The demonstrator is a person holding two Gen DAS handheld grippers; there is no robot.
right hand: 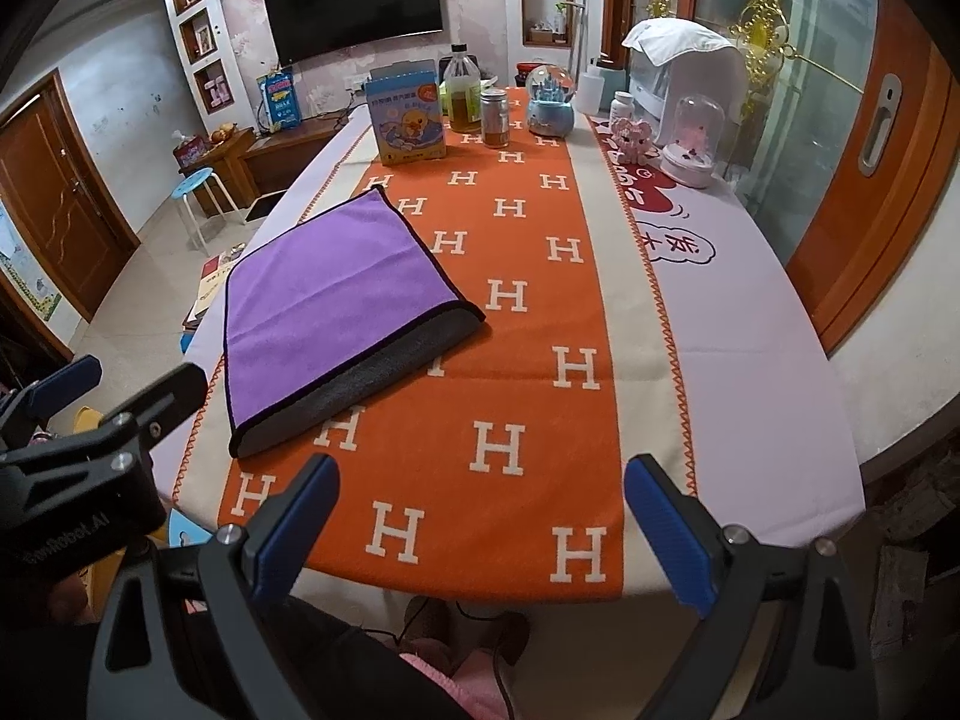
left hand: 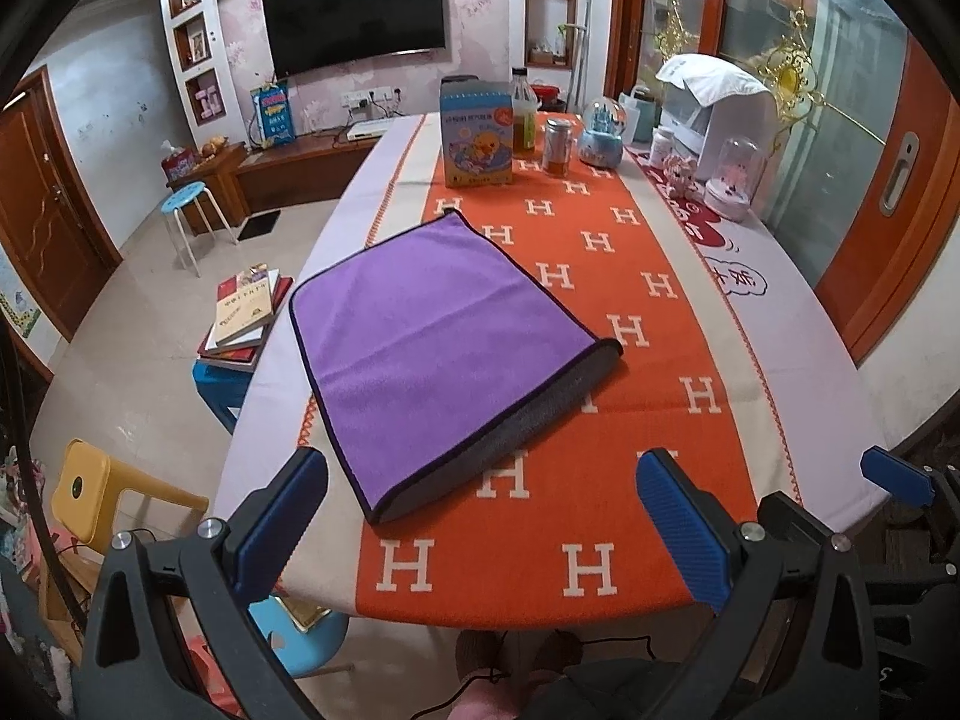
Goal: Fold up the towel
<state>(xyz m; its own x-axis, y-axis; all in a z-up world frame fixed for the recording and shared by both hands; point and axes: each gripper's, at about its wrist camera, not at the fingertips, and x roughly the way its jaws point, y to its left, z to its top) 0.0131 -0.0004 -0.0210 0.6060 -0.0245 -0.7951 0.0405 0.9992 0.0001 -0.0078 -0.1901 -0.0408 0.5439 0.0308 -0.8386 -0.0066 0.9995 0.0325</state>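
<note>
One towel (left hand: pixel 438 354) on the bench (left hand: pixel 750 324), purple face up, lying flat on the orange runner (left hand: pixel 600 312) toward the bench's left edge, near half. Already doubled over once, judging by the grey underside showing in a strip along the near edge and the rounded fold at the near right corner; top layer set slightly short of the bottom one, hence the grey band. Turned at a slant to the bench's near edge, probably as it fell when the fold was laid.

Two tools, both released and holding nothing. Left tool (left hand: pixel 480 516) hanging over the near edge, jaws spread wide, with the towel's near corner just ahead of its left pad. Right tool (right hand: pixel 480 522) also at the near edge, jaws equally wide, towel well off to its left. Spread and held back from the cloth, likely to line up on two corners for a second fold.

Clutter pushed to the far end, leaving the near half free for folding: one blue carton with a duck (left hand: pixel 477 141), one bottle of amber liquid (left hand: pixel 524 114), one small metal-capped jar (left hand: pixel 558 147), one blue snow globe (left hand: pixel 603 135), one glass dome on a white base (left hand: pixel 735 177), one white appliance under a cloth (left hand: pixel 714 102) along the right edge. Smaller bits there too blurred to count.
</note>
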